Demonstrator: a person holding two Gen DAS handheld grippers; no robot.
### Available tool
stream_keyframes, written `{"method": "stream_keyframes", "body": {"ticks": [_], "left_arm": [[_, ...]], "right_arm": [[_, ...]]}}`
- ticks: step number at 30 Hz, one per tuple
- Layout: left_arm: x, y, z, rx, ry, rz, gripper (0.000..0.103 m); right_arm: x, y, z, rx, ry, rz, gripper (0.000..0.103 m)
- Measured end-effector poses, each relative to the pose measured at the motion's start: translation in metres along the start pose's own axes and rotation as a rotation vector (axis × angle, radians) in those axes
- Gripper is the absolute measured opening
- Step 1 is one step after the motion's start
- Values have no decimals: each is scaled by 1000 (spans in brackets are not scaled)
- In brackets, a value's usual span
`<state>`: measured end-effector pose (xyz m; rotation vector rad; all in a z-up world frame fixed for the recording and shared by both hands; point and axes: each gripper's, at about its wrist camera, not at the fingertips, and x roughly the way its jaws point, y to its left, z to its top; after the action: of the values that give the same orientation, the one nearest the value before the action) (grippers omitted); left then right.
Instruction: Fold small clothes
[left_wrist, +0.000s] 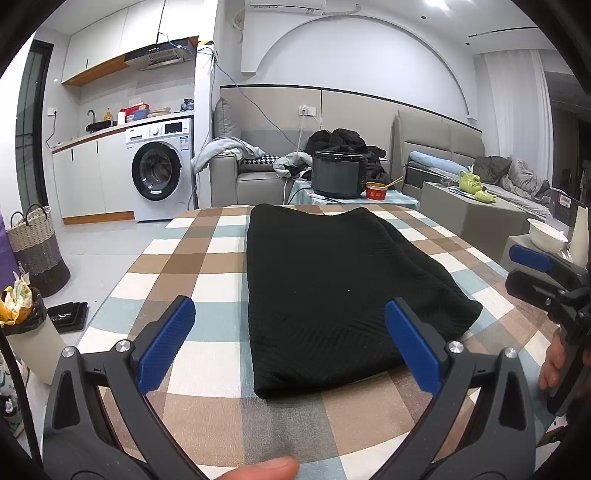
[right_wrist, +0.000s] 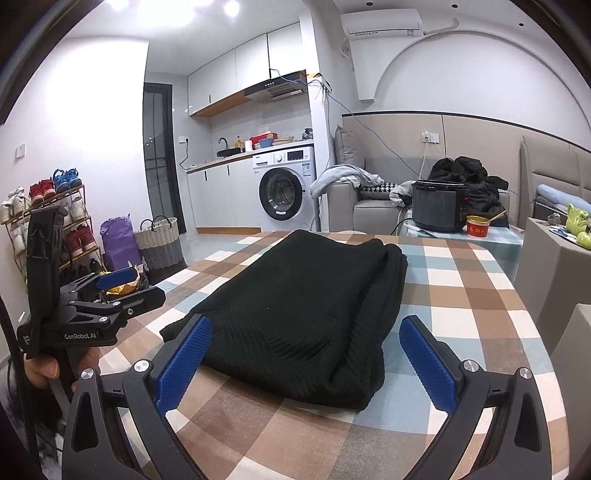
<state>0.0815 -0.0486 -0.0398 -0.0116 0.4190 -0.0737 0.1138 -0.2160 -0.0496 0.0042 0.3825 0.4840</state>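
Observation:
A black knit garment (left_wrist: 325, 288) lies folded into a long rectangle on the checked tablecloth (left_wrist: 207, 258), lengthwise away from me. My left gripper (left_wrist: 288, 314) is open at the garment's near end, blue pads wide apart; nothing is gripped. In the right wrist view the same garment (right_wrist: 303, 306) runs diagonally, and my right gripper (right_wrist: 306, 328) is open over its near corner, holding nothing. Each gripper shows in the other's view: the right gripper (left_wrist: 532, 273) at the table's right edge, the left gripper (right_wrist: 140, 288) at the left, each held by a hand.
A black cooker (left_wrist: 338, 173) and a red bowl (left_wrist: 376, 191) stand on a small table beyond the far edge. A white bowl (left_wrist: 546, 236) sits at the right. A woven basket (right_wrist: 159, 243), a shoe rack (right_wrist: 48, 221) and a washing machine (right_wrist: 284, 188) stand to the left.

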Motion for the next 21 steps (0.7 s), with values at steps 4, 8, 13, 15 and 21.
{"method": "stream_keyframes", "body": {"ticks": [4,8,13,15,21], "left_arm": [[1,0,0,0,4,0,102],[1,0,0,-2,4,0,102],[1,1,-1,-4,5,0,102],[1,1,-1,-3,6,-1,102],[1,1,-1,-3,5,-1,102]], "right_arm": [[-1,-1,0,5,-3,4,103],[-1,-2,0,5,-2,3,103],[-1,-3,0,5,-2,7,103],[-1,-3,0,5,-2,6,103],[0,-3,0,5,-2,7,103]]}}
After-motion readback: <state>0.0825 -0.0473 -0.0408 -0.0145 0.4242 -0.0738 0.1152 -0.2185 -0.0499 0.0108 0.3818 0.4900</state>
